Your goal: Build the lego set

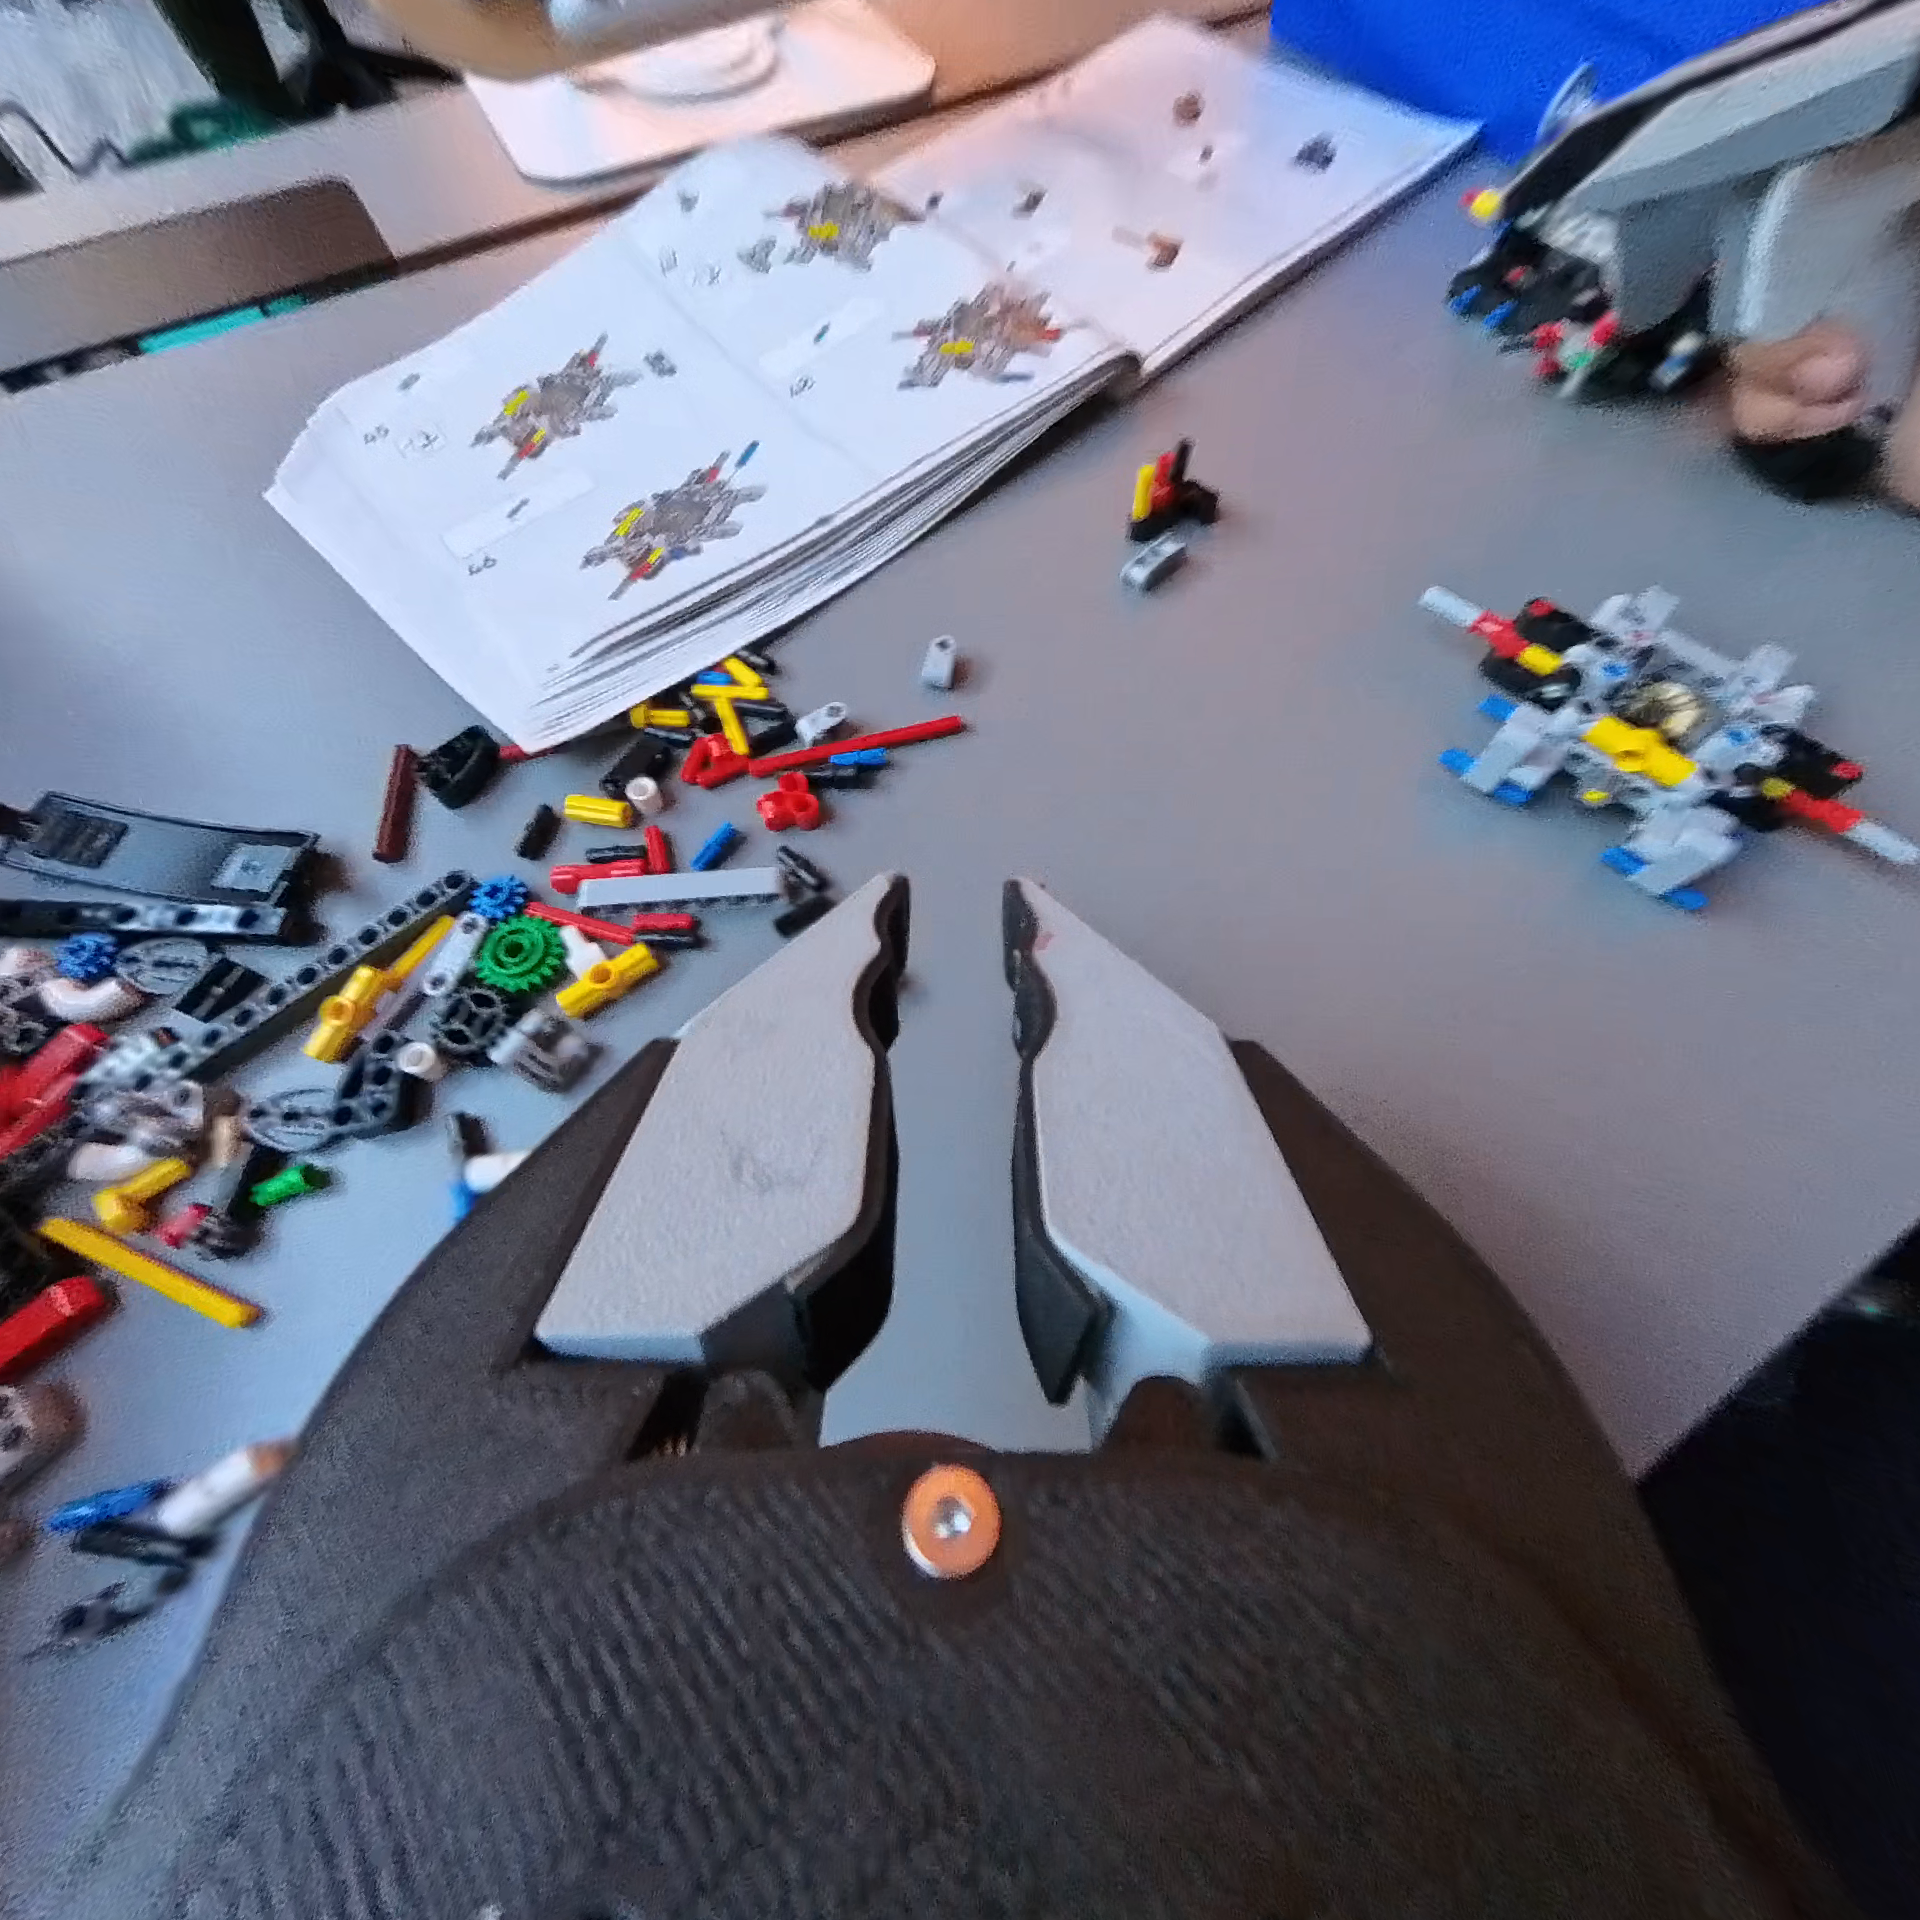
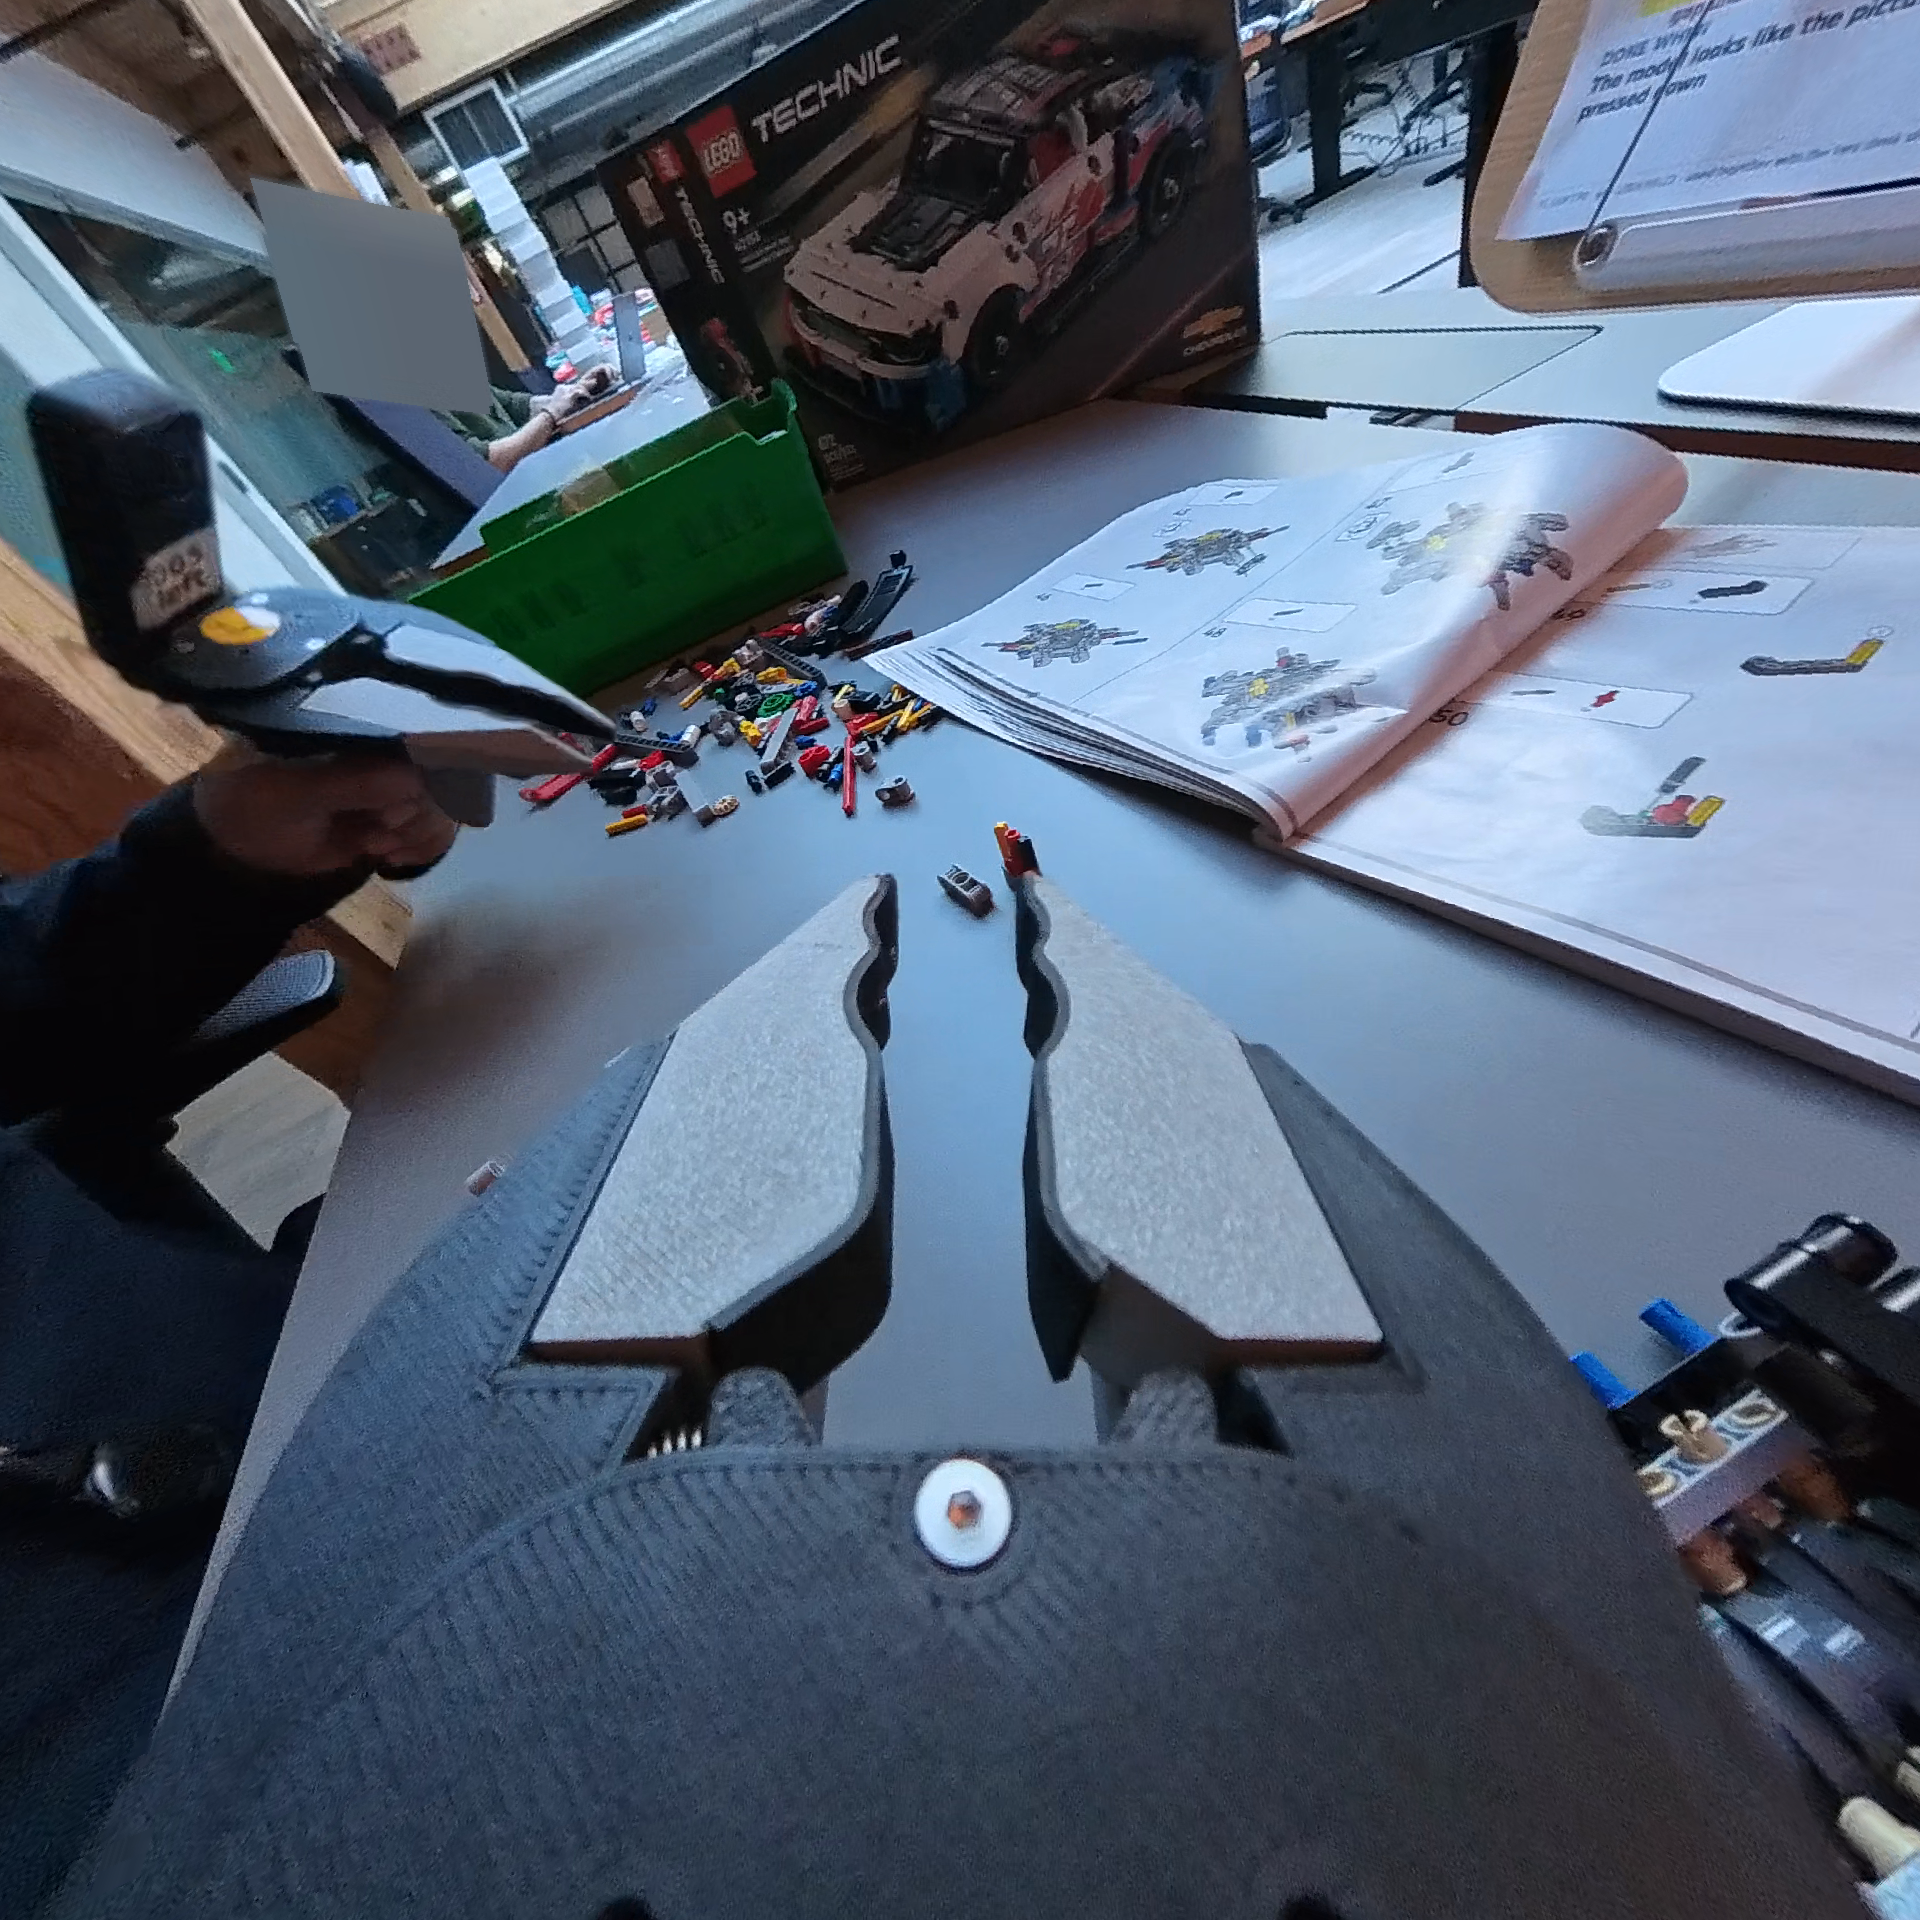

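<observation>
- Around the grippers, a grey table (image 1: pixel 1299 1091) carries an open instruction booklet (image 1: pixel 727 416) whose near corner overlaps the far edge of a scatter of loose building-toy pieces (image 1: pixel 468 935) in red, yellow, black, blue and green.
- Farther off in the right wrist view stand a green bin (image 2: pixel 644 561) and, behind it, a dark set box (image 2: pixel 935 229) with a car pictured on it.
- A partly built grey model (image 1: pixel 1642 738) with yellow, red and blue bits lies well to the right of the left gripper, with bare table between them.
- Left gripper (image 1: pixel 956 904): fingers a little apart, nothing between them, only table showing in the gap. The nearest things are small black pins (image 1: pixel 800 883) just beside its left fingertip, at the edge of the scatter.
- Right gripper (image 2: pixel 951 899): fingers a little apart, nothing gripped. A small grey piece (image 2: pixel 966 890) lies on the table just beyond the tips, in line with the gap. A small red, yellow and black assembly (image 2: pixel 1016 852) stands upright right at the right fingertip; contact cannot be told.
- A darker built assembly (image 2: pixel 1787 1403) sits close by the right gripper's body on its right.
</observation>
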